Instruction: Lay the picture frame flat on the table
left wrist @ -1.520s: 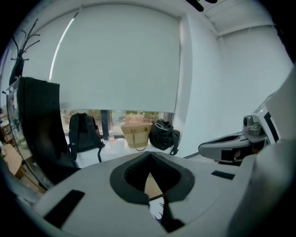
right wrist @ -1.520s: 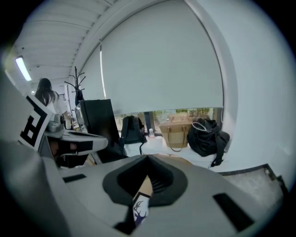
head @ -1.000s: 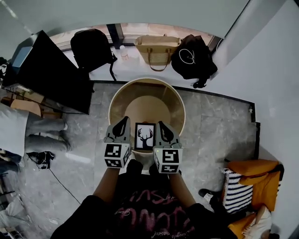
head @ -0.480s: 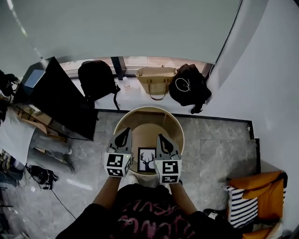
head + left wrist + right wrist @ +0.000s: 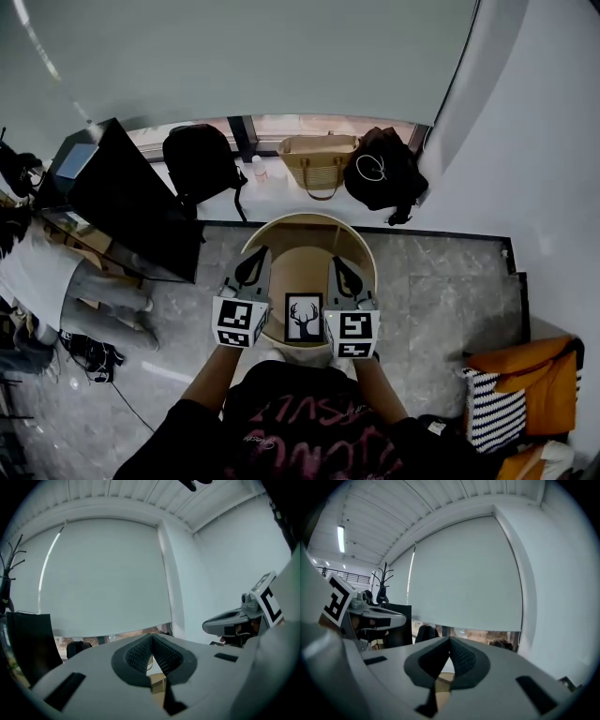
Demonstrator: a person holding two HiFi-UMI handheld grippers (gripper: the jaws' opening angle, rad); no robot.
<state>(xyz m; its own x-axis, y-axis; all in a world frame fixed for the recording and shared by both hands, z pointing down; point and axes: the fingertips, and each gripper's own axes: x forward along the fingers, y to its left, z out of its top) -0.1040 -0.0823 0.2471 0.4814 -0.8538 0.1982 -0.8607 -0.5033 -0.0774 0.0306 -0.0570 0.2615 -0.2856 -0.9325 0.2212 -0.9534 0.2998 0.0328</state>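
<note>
Flanking the head-view-only picture frame (image 5: 304,318): left gripper (image 5: 255,262), right gripper (image 5: 341,269), jaws clenched empty.

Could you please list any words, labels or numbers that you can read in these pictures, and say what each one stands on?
Pink lettering on the person's shirt: too blurred to read.
Marker cubes: black-and-white square patterns, no words.
Picture frame: a deer silhouette, no text.

Table (image 5: 307,232): near rim hidden under left gripper (image 5: 255,261), right gripper (image 5: 341,267) and the person's torso (image 5: 300,412). Picture frame (image 5: 304,319): tilt unreadable from above (bottom edge meets the torso). Bystander (image 5: 42,272) cropped at left edge, details too small.
</note>
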